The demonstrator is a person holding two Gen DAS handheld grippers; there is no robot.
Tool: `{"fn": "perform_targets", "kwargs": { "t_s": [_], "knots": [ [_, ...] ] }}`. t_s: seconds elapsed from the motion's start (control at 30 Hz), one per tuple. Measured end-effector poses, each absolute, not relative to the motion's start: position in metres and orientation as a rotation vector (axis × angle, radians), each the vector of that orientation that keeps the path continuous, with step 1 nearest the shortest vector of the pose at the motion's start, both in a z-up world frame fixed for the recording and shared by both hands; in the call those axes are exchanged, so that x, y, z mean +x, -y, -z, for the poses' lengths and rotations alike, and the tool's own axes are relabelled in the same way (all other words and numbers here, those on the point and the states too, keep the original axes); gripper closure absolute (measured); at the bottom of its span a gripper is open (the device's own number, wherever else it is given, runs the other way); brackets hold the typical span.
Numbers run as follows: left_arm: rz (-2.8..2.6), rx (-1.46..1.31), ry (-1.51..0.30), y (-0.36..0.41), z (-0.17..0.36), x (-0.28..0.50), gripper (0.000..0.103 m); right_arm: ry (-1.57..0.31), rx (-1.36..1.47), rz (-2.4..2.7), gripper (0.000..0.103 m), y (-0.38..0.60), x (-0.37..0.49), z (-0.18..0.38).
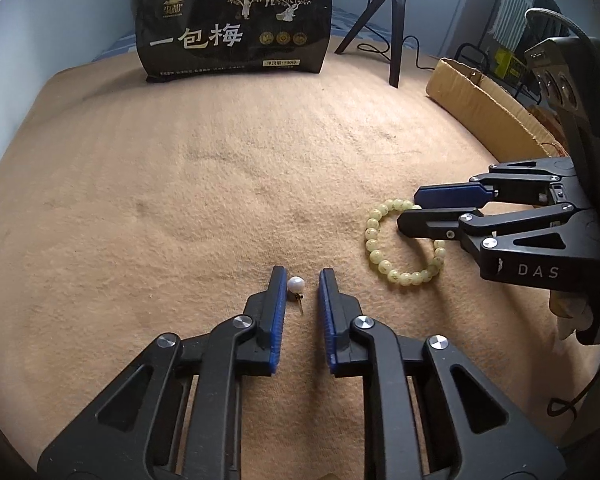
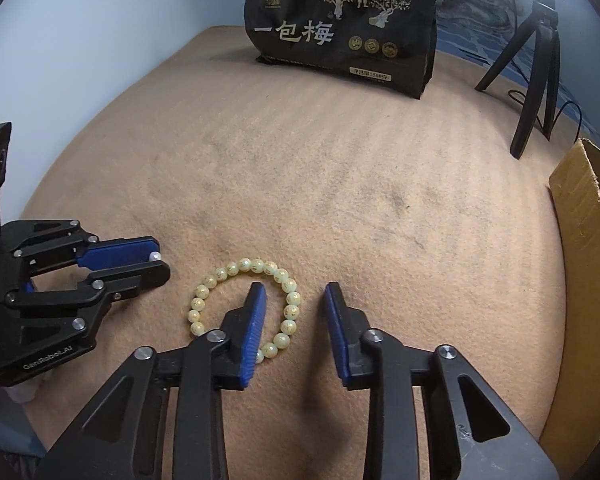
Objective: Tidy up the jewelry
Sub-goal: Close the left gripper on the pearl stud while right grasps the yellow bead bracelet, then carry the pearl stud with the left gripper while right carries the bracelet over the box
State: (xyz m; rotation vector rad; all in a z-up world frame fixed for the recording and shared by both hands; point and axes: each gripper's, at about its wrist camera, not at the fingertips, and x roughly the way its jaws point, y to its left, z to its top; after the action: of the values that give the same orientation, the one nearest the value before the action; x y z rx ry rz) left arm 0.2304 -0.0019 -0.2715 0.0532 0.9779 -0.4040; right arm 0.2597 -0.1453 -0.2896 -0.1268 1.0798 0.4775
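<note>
Left wrist view: we find the left gripper (image 1: 302, 280) narrowed around a pearl earring (image 1: 295, 285) on the tan blanket (image 1: 180, 200) — one pad touches the pearl, the other stands clear, so no grip yet.

Right wrist view: the right gripper (image 2: 294, 294) straddles one side of the bead bracelet (image 2: 288, 312), jaws partly open, nothing clamped. Neither piece is lifted; we judge the sorting barely begun, with the cardboard box (image 2: 580, 240) the likely destination.

bracelet (image 2: 256, 354) partly behind finger, box (image 2: 584, 280) cut off, contents perhaps unseen
</note>
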Motion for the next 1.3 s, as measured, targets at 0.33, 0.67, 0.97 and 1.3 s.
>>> {"fn": "perform_targets", "kwargs": {
  "t_s": [0.33, 0.67, 0.97, 1.3],
  "knots": [
    [0.385, 0.037, -0.962, -0.003, 0.268, 0.229, 0.096, -1.062, -0.112, -0.505, 0.097, 0.137, 0.256, 0.286],
    [0.362, 0.021, -0.903, -0.009, 0.243, 0.217, 0.096, -0.958, -0.124, -0.512, 0.097, 0.145, 0.235, 0.251],
    [0.365, 0.025, -0.836, 0.001, 0.212, 0.209, 0.096, -0.848, -0.141, -0.487, 0.097, 0.165, 0.213, 0.210],
    [0.423, 0.013, -0.770, 0.033, 0.179, 0.212, 0.096, -0.752, -0.129, -0.398, 0.097, 0.219, 0.197, 0.171]
  ]
}}
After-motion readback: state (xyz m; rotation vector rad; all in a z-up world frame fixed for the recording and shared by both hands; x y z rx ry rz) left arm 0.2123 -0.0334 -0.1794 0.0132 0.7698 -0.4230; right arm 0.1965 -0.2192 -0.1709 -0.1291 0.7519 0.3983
